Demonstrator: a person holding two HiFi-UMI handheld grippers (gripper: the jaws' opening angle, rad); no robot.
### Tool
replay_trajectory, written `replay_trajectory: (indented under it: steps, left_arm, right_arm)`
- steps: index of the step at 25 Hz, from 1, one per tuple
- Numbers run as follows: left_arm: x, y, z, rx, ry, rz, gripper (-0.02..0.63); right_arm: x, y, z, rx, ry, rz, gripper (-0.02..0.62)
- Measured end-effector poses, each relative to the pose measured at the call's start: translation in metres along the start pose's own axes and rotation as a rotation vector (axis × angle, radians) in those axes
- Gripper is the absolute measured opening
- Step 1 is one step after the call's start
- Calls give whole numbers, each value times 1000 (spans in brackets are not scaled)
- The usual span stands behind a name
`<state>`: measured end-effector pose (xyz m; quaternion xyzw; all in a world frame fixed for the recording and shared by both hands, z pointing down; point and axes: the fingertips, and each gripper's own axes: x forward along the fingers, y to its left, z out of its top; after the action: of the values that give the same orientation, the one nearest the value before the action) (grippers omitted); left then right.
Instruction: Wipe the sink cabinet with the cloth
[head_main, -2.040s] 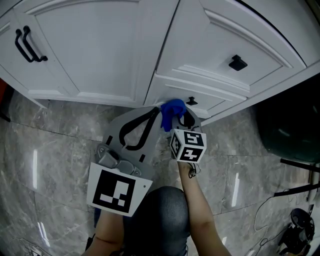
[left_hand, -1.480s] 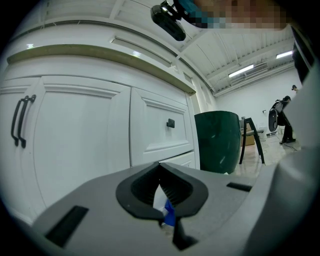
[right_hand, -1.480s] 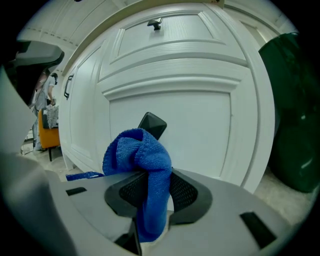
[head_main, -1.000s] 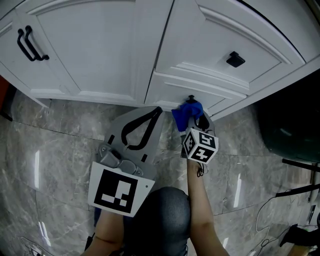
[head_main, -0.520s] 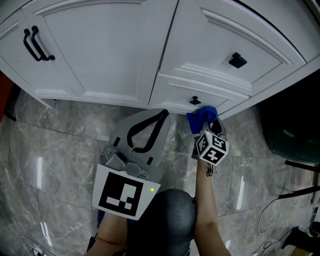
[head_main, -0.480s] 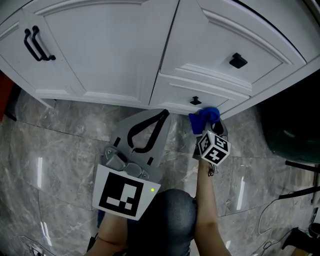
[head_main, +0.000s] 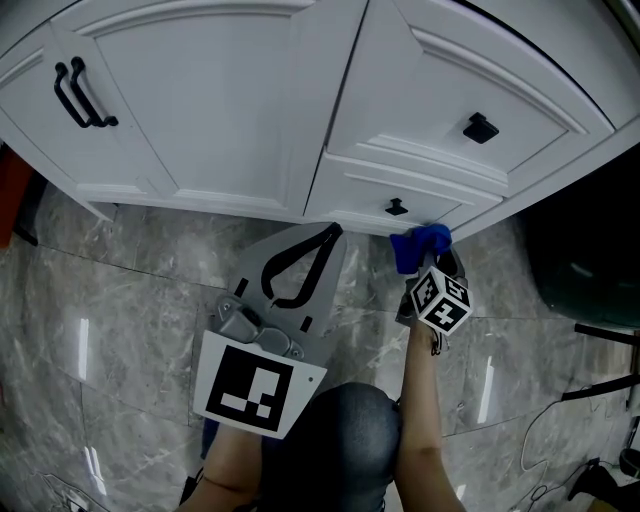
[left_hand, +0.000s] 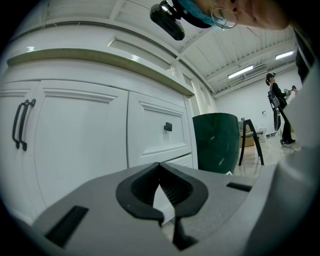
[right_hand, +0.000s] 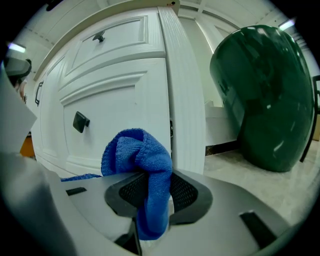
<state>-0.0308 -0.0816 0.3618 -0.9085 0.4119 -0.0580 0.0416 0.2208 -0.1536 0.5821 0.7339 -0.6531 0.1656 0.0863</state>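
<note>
As cloth (head_main: 420, 243) slid rightward, right tongs (right_hand: 152, 196) clamped

Blue cloth (right_hand: 142, 165), white sink cabinet (head_main: 230, 110)

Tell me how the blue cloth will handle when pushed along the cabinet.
Probably floppy: the blue cloth bunches and droops in the right gripper. Its looped weave likely drags rather than slides on the cabinet.

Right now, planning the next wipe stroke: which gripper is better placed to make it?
Right. The right gripper is shut on the blue cloth, right by the lower drawer. The left gripper is shut on nothing, back from the cabinet.
</note>
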Motion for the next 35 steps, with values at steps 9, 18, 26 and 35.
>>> replay_trajectory:
  steps: [9, 18, 26, 35]
  left_arm:
    - [-4, 12, -7, -159, -41, 54, 0]
    - [15, 2, -16, -151, -11, -39, 0]
    - [22, -9, -18, -148, 6, -95, 0]
    - [23, -7, -15, -164, -6, -84, 0]
  right_arm:
    - [-43, -14, 36, 166, 25, 111, 115]
    - [-181, -43, 342, -175, -525, -17, 115]
    - [-184, -4, 432, -278, -629, -134, 115]
    - [-178, -1, 435, -304, -652, -146, 115]
